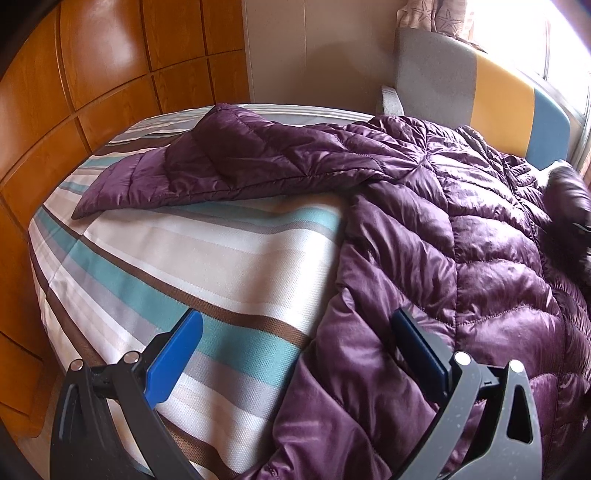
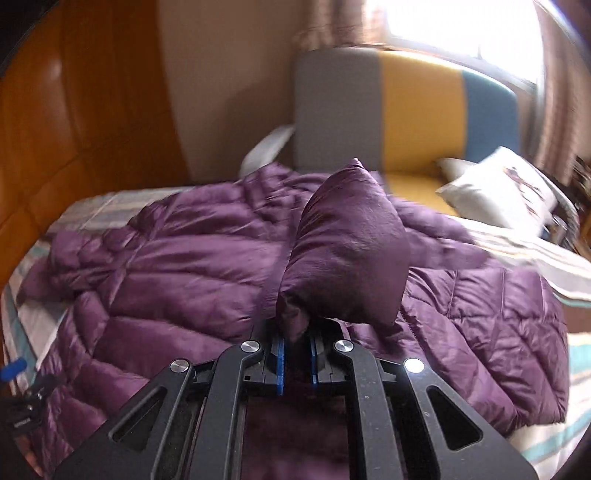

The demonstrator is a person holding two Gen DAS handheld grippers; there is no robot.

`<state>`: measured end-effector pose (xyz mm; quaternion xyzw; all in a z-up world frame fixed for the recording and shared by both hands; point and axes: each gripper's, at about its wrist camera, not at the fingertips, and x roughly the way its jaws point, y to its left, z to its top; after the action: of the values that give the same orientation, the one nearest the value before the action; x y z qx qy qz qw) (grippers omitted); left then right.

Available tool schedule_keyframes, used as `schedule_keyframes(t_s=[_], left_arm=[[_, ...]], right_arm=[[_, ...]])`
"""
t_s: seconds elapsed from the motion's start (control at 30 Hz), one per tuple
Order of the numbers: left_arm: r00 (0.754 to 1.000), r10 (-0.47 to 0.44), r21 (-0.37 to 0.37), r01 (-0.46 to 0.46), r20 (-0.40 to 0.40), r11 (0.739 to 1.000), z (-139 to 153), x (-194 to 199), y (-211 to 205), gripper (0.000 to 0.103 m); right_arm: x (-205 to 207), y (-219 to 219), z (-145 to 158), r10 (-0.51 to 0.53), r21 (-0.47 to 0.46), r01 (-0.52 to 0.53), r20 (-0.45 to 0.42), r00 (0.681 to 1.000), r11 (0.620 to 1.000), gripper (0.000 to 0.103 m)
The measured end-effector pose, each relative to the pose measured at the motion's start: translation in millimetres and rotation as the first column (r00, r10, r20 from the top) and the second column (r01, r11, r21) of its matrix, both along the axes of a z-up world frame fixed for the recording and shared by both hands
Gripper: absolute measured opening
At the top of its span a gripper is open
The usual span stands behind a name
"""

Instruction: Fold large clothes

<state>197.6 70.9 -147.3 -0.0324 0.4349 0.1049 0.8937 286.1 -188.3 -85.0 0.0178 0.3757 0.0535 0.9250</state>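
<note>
A purple quilted puffer jacket lies spread on the striped bed, one sleeve stretched out to the left. My left gripper is open and empty, low over the jacket's near left edge, one finger over the sheet and one over the fabric. My right gripper is shut on a bunched fold of the jacket and holds it raised above the rest of the jacket. The left gripper's blue tip shows at the left edge of the right wrist view.
A wooden panelled wardrobe runs along the bed's left side. A grey, yellow and blue armchair stands beyond the bed with a white cushion on it. A bright curtained window is behind.
</note>
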Motion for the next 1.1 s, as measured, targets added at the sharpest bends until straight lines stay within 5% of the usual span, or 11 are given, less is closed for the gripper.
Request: schedule_keyframes(t_s=[0.13, 0.2, 0.23, 0.27, 0.47, 0.6, 0.83, 1.07, 1.1], left_arm=[[1.000, -0.004, 0.002, 0.004, -0.005, 1.000, 3, 0, 0, 0.101], [1.000, -0.007, 0.004, 0.007, -0.006, 1.000, 5, -1, -1, 0.101], [1.000, -0.006, 0.002, 0.006, -0.001, 1.000, 7, -1, -1, 0.101], [1.000, -0.008, -0.003, 0.008, 0.004, 1.000, 10, -1, -2, 0.101], [0.998, -0.044, -0.022, 0.045, 0.047, 0.999, 32, 3, -16, 0.101], [0.993, -0.096, -0.063, 0.100, 0.062, 0.993, 45, 15, -34, 0.101], [0.969, -0.226, -0.138, 0.239, 0.105, 0.961, 67, 55, -88, 0.101], [0.942, -0.331, -0.159, 0.336, 0.059, 0.928, 55, 102, -138, 0.100], [0.942, -0.334, -0.165, 0.336, 0.042, 0.927, 51, 104, -142, 0.090]], right_arm=[[12, 25, -20, 0.091, 0.009, -0.090, -0.104, 0.990, 0.996, 0.022], [7, 27, -20, 0.117, 0.016, -0.116, -0.101, 0.988, 0.993, 0.042], [5, 29, -18, 0.136, 0.034, -0.134, -0.101, 0.985, 0.990, 0.066], [-1, 27, -14, 0.144, 0.040, -0.140, -0.091, 0.985, 0.989, 0.075], [-42, 2, 8, 0.094, 0.005, -0.094, -0.003, 0.996, 0.996, 0.075], [-70, -49, 17, -0.130, -0.049, 0.131, 0.031, 0.991, 0.990, 0.075], [-123, -149, 14, -0.518, 0.060, 0.516, 0.030, 0.855, 0.855, 0.075], [-145, -217, -3, -0.656, 0.119, 0.654, -0.033, 0.754, 0.747, 0.075], [-145, -220, -5, -0.657, 0.121, 0.656, -0.040, 0.753, 0.745, 0.075]])
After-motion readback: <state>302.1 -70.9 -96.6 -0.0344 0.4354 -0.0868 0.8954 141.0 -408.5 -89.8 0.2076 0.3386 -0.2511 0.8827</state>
